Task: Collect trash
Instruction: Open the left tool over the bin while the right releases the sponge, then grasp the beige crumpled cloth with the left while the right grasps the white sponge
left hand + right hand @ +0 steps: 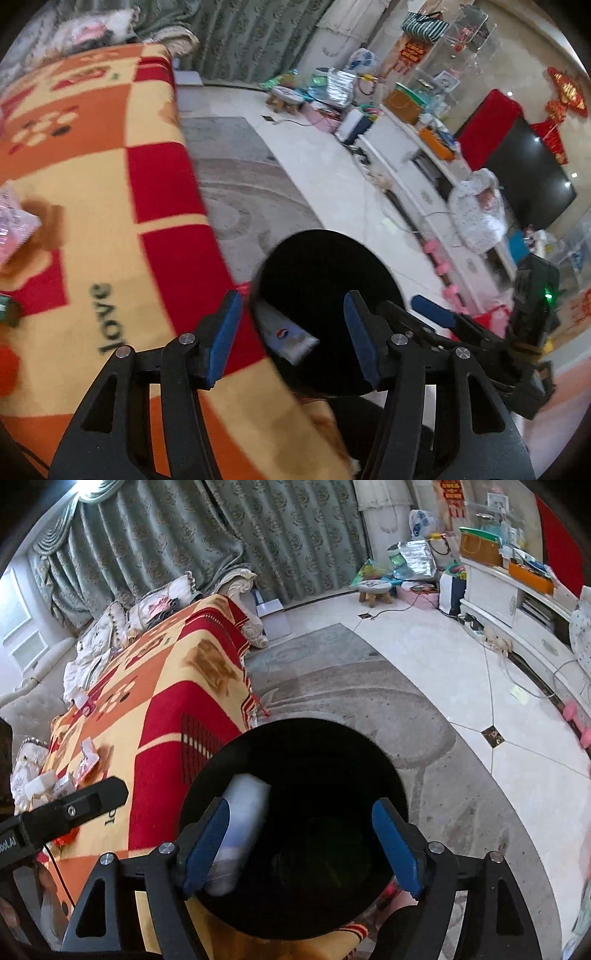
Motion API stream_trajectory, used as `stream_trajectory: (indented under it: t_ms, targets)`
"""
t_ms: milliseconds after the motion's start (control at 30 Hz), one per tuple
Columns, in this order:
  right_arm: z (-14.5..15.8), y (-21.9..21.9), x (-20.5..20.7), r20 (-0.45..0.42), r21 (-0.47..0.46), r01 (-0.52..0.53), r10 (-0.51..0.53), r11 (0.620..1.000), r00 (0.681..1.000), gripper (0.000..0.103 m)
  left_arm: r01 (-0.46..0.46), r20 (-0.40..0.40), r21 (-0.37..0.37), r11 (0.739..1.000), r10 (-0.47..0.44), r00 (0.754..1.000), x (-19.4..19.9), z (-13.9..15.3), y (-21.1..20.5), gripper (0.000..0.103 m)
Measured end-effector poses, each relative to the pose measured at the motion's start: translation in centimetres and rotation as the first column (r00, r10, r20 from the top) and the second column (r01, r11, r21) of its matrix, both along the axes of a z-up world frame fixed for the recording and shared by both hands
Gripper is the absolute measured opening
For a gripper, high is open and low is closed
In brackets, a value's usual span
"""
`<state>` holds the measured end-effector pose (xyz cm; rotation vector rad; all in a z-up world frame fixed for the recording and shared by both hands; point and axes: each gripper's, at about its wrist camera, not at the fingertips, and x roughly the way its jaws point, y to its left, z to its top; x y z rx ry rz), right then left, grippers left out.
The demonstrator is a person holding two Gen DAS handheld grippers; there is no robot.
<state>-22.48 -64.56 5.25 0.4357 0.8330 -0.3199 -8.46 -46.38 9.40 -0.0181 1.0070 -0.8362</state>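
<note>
On the far left of the left wrist view, a pink packet [14,225] lies on the blanket [96,192] covering the table, with a small dark item [9,308] below it at the edge, too cropped to identify. Further right, the left gripper [293,332] is seen released, jaws spread wide, nothing between the pads. Just ahead of it a can [286,334] with a Pepsi logo is blurred against the black bin [325,280], apparently dropping in past the rim; whether it touches the wall cannot be told. In the right wrist view, scraps of paper [88,760] and white wrappers [42,784] are visible on the blanket's left part, still to be collected. To the right, the can [240,830] appears beside the left pad of the right gripper [303,845], which is also spread wide and gripping nothing; the can looks to be inside the bin [332,746] mouth, not held. The bin stands on the carpet [424,738] just beside the table edge. For this step, both tongs are best kept open and clear over the bin mouth until the can is settled, then lifted straight up so the rim is not knocked. The scraps should be approached low and flat, since thin paper is likely to slip from the pads.
</note>
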Motion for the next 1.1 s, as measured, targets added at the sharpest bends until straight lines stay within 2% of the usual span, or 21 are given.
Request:
stream_trajectory:
  t_ms: [167,400,567,800,1100]
  targets:
    - [0.1,2.3,0.5,-0.01,-0.032,-0.042,0.041,0.999,0.999,0.077,-0.036,0.075,0.06,0.998,0.032,0.997,-0.4,0.3,1.7,0.056]
    - [0.9,5.4,1.0,0.003,-0.063,-0.085,0.086,0.994,0.996,0.077,-0.11,0.143,0.087,0.99,0.097,0.985,-0.7,0.5,5.2,0.056]
    - [1.8,7.9,1.5,0.016,-0.089,-0.121,0.123,0.989,0.992,0.077,-0.196,0.215,0.128,0.972,0.165,0.962,-1.2,1.2,8.1,0.056]
    - [3.3,12.2,2.4,0.042,-0.106,-0.188,0.193,0.976,0.98,0.077,-0.27,0.246,0.114,0.956,0.236,0.94,-1.5,2.1,12.9,0.056]
    - [3.8,18.6,4.4,0.045,-0.109,-0.307,0.313,0.946,0.949,0.077,-0.388,0.27,0.111,0.915,0.348,0.898,-1.4,2.4,21.2,0.056]
